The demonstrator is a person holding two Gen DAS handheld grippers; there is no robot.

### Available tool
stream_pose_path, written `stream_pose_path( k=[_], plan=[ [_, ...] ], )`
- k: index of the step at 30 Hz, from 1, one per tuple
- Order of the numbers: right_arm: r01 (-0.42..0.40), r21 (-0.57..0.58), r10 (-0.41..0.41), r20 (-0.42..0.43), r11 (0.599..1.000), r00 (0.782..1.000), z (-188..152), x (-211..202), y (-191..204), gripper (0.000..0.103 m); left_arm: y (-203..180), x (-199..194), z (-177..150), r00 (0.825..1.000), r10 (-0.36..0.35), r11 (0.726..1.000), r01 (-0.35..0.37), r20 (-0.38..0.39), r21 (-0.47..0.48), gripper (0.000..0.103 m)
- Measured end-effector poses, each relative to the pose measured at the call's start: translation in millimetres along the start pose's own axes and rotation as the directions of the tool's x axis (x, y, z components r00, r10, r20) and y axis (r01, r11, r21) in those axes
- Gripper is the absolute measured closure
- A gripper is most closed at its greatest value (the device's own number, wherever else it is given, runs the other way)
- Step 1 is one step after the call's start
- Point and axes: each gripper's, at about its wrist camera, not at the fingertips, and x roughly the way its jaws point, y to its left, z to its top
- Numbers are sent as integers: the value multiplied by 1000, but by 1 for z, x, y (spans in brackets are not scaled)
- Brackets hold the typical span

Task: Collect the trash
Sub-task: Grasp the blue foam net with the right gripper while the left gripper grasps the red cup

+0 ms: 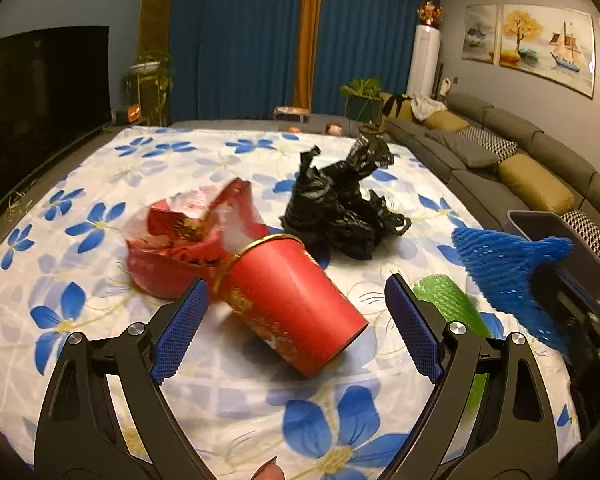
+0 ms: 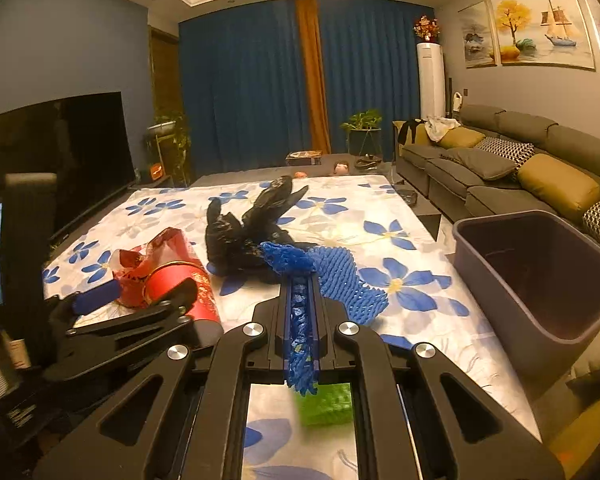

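Observation:
A red paper cup lies on its side on the flowered cloth, between the open fingers of my left gripper; it also shows in the right wrist view. A crumpled red wrapper lies just behind it. A black plastic bag lies further back. My right gripper is shut on a blue foam net, held above the cloth; the net also shows in the left wrist view. A green foam net lies on the cloth under it.
A grey bin stands off the cloth's right edge, beside a grey sofa. A dark TV stands on the left. The flowered cloth covers the table.

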Motion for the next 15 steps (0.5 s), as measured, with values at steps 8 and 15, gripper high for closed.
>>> stream_pose_path(
  k=[8,15],
  plan=[
    [16,23,-17,8,1000,1000,1,-4,-16,95,-3,20,-3,999,3,1000,-4,-52,-14,15],
    [17,29,-17,10,999,1000,3,-4,-20,95,5,29,-7,995,-40,999,36,-92,-39,32]
  ],
)
